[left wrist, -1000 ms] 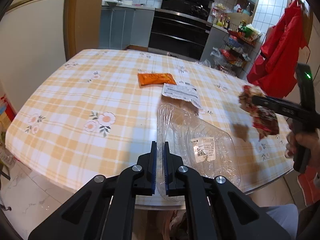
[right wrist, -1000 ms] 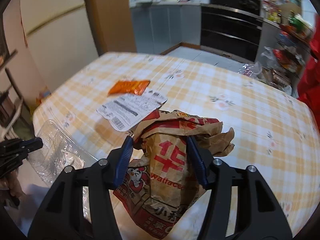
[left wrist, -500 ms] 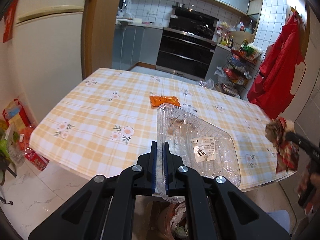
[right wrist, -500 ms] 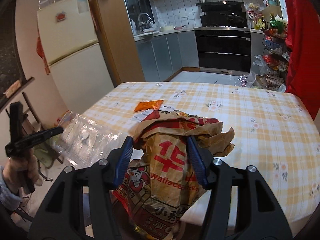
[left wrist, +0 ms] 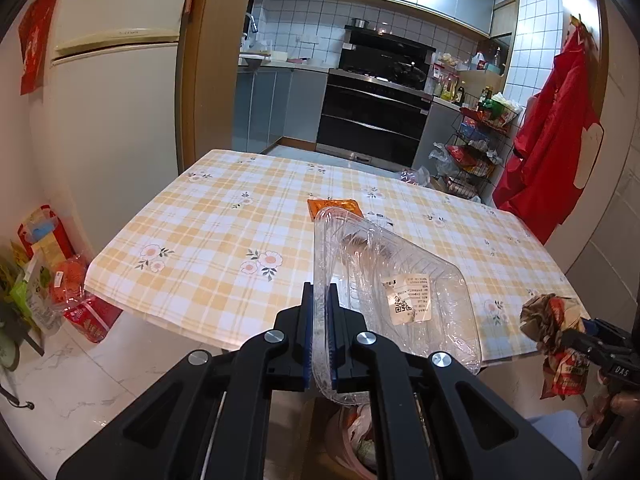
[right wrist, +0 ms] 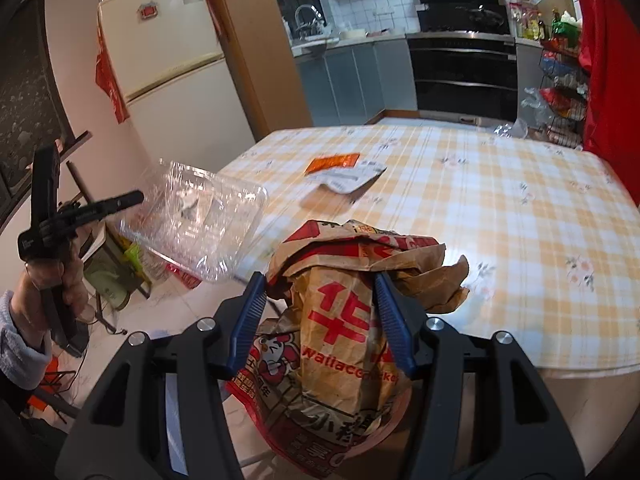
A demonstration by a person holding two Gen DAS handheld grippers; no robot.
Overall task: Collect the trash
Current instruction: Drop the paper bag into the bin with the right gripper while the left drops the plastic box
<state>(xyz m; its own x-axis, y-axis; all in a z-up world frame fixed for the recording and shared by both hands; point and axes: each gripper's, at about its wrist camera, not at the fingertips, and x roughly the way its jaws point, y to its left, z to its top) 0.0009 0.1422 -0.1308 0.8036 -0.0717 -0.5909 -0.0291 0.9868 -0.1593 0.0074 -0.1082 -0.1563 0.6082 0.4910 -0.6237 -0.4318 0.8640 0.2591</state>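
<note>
My left gripper (left wrist: 320, 336) is shut on the rim of a clear plastic tray (left wrist: 400, 292), which it holds in the air off the near edge of the table; the tray (right wrist: 200, 220) and left gripper (right wrist: 132, 200) also show in the right wrist view. My right gripper (right wrist: 320, 320) is shut on a crumpled brown and red paper bag (right wrist: 344, 332), also off the table edge; the bag (left wrist: 556, 340) shows at the right of the left wrist view. An orange packet (left wrist: 334, 206) and a white printed wrapper (right wrist: 348, 174) lie on the checked tablecloth (left wrist: 224, 240).
A bin with a bag of rubbish (left wrist: 360, 432) stands on the floor below my left gripper. A fridge (left wrist: 116, 120) is at the left with packages (left wrist: 76, 300) on the floor. A red garment (left wrist: 552, 152) hangs at the right. A wire rack (left wrist: 476, 148) stands beyond the table.
Both grippers have drawn back from over the table to beyond its near edge, carrying the tray and the paper bag. The left one also rose. The bin has come into view below.
</note>
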